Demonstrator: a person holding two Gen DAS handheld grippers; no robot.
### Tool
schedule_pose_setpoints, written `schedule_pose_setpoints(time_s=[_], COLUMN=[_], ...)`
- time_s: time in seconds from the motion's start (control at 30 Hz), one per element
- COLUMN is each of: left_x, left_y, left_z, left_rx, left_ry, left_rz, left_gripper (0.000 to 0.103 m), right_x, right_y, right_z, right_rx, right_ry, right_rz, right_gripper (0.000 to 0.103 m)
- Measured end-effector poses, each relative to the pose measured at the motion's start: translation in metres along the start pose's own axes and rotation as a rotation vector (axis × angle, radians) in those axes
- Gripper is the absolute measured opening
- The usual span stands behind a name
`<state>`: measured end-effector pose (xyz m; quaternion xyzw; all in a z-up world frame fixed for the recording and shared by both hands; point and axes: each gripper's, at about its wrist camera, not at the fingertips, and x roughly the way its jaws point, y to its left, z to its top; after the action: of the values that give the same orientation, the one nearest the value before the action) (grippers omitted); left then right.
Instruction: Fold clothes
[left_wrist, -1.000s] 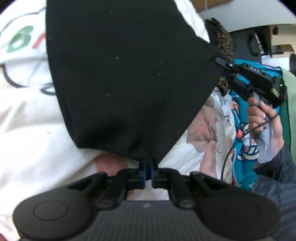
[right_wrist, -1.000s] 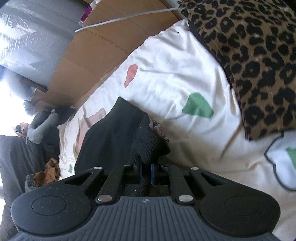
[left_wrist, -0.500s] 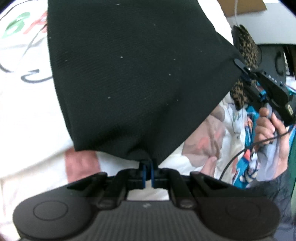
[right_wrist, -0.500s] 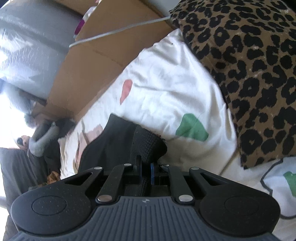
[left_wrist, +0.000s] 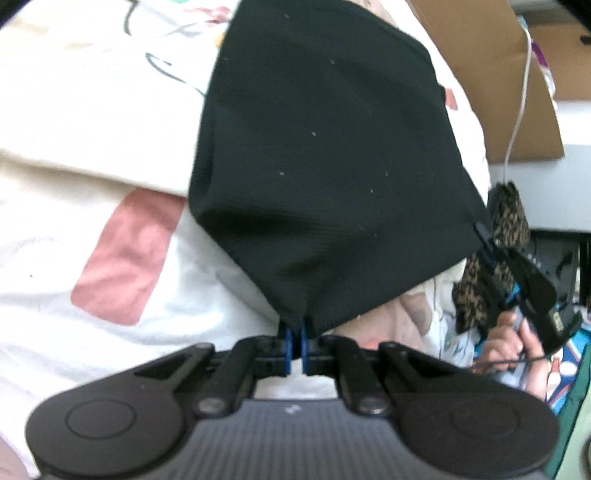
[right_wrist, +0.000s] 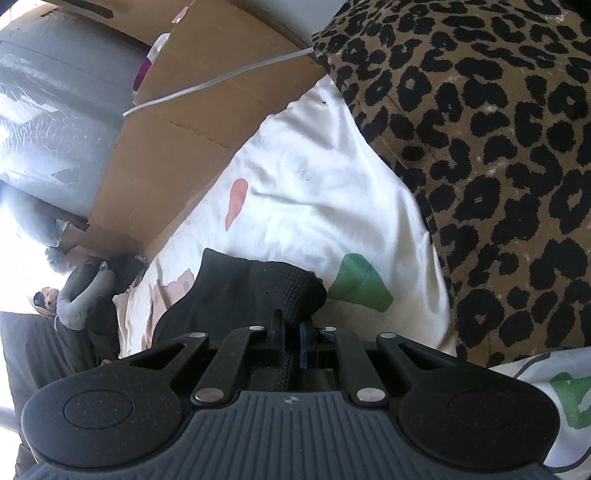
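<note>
Counts on the bed

One black garment (left_wrist: 325, 155), two grippers (left_wrist: 294, 334) (right_wrist: 291, 328), one leopard-print cushion (right_wrist: 480, 147), one cardboard box (right_wrist: 177, 147), one white cable (right_wrist: 221, 79).

The black garment (left_wrist: 325, 155) is matt, finely ribbed knit cloth flecked with lint. The bedsheet (right_wrist: 325, 199) is smooth, faintly sheeny white cloth with printed patches. The leopard-print cushion (right_wrist: 498, 147) looks like napped corduroy. Behind it stands matt brown cardboard (right_wrist: 177, 147)

White bed sheet (right_wrist: 325, 192) with pink and green patches, leopard-print pillow (right_wrist: 498, 155) on it.
</note>
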<state>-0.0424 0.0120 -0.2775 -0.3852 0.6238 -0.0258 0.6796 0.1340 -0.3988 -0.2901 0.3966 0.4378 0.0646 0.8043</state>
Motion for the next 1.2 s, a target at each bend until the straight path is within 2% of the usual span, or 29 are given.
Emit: schedule_pose_setpoints(time_s=[0.1,0.3,0.43,0.57,0.7,0.77,0.8,0.9,1.0,1.1,1.2], left_x=[-0.002,0.001,0.013,0.02,0.012,-0.002,-0.007,-0.013,-0.025,-0.038,-0.051], left_y=[0.004,0.0,-0.002,-0.011,-0.009,-0.005,-0.007,-0.02,-0.044,-0.069,-0.111], left_z=[-0.01,-0.018,-0.025,-0.037,-0.043,-0.043,-0.041,-0.03,-0.005,0.02,0.044], left_rx=[-0.053,-0.045,-0.022,0.017,0.07,0.089,0.101,0.127,0.212,0.28,0.356], left_ry=[-0.02,-0.006,0.011,0.053,0.061,0.062,0.072,0.115,0.111,0.086,0.052], left_rz=[-0.021,-0.044,-0.029,0.012,0.114,0.133,0.147,0.209,0.277,0.317,0.317], left_gripper=[0.005,0.005,0.005,0.009,0.013,0.015,0.016,0.021,0.022,0.022,0.029], right_x=[0.0,-0.006,-0.006,-0.004,-0.012,-0.018,-0.02,-0.029,-0.033,-0.039,-0.046], right_y=[-0.004,-0.011,-0.015,-0.028,-0.04,-0.043,-0.044,-0.047,-0.05,-0.046,-0.043], right_z=[0.0,0.002,0.004,0.005,0.003,0.001,0.0,-0.005,-0.013,-0.023,-0.031], right_rx=[0.012,0.029,0.026,0.067,0.111,0.126,0.133,0.144,0.167,0.157,0.162], right_ry=[0.001,-0.027,-0.034,-0.047,-0.078,-0.085,-0.088,-0.1,-0.097,-0.106,-0.102], right_rz=[0.0,-0.015,-0.034,-0.05,-0.04,-0.022,-0.014,-0.006,0.013,-0.004,0.011], right_gripper=[0.005,0.005,0.005,0.006,0.015,0.015,0.016,0.029,0.029,0.029,0.029])
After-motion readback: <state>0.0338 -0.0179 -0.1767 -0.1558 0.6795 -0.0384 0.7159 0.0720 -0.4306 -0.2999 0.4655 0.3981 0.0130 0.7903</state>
